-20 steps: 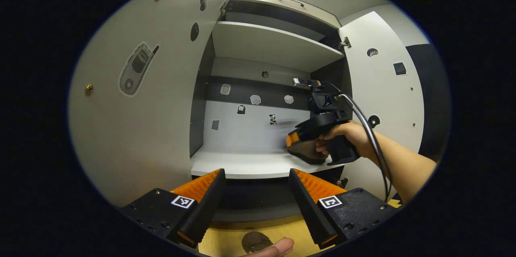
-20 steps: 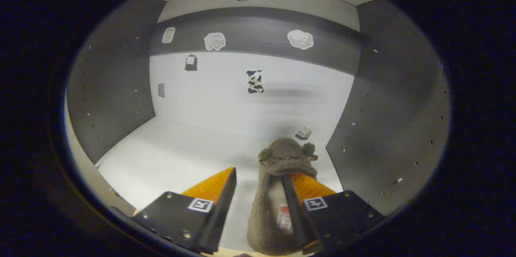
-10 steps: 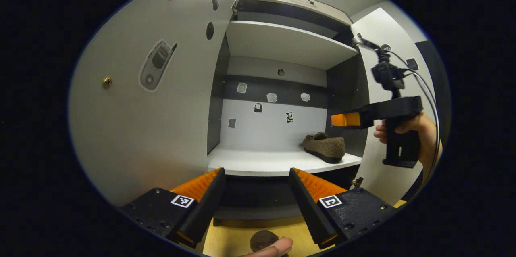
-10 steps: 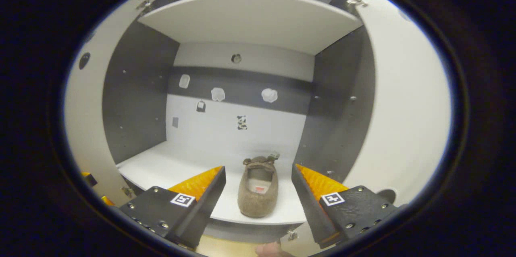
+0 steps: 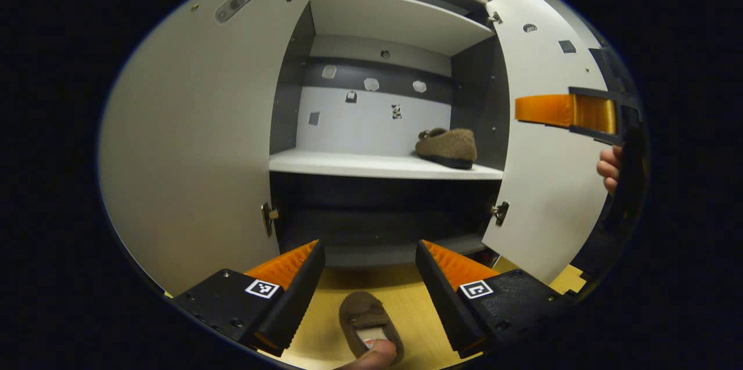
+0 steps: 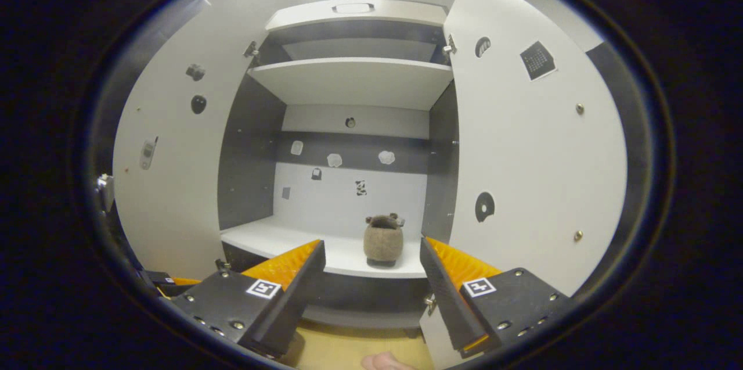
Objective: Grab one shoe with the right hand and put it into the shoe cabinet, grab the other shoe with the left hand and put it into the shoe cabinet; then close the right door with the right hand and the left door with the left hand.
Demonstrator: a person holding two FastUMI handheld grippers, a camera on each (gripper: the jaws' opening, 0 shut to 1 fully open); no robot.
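1. One brown fuzzy shoe (image 5: 448,147) resting on the white middle shelf (image 5: 348,162) of the shoe cabinet (image 5: 400,21), toward the right end, close beside the dark right inner wall; seen heel-on from the right gripper view (image 6: 383,240), upright on its sole.
2. Second shoe (image 5: 367,320) lying on the wooden floor (image 5: 325,312) in front of the cabinet, opening up, between and just beyond the left gripper's fingers in the left gripper view; a fingertip (image 5: 374,357) overlapping its near end at the bottom edge, touching or only in front hard to tell.
3. Left gripper (image 5: 368,294) with fingers spread wide, nothing between them, hanging above the floor shoe.
4. Right gripper (image 6: 371,291) likewise spread wide and empty, pointed at the cabinet opening from outside; also visible at the right edge of the left gripper view (image 5: 572,113), held by a hand (image 5: 608,168) in front of the right door.
5. Both doors standing open: left door (image 5: 191,143) swung out to the left, right door (image 5: 545,184) swung out to the right, each carrying small stickers.
6. Upper shelf (image 6: 354,81) bare; several small stickers on the back wall (image 6: 348,190) above the shelved shoe.
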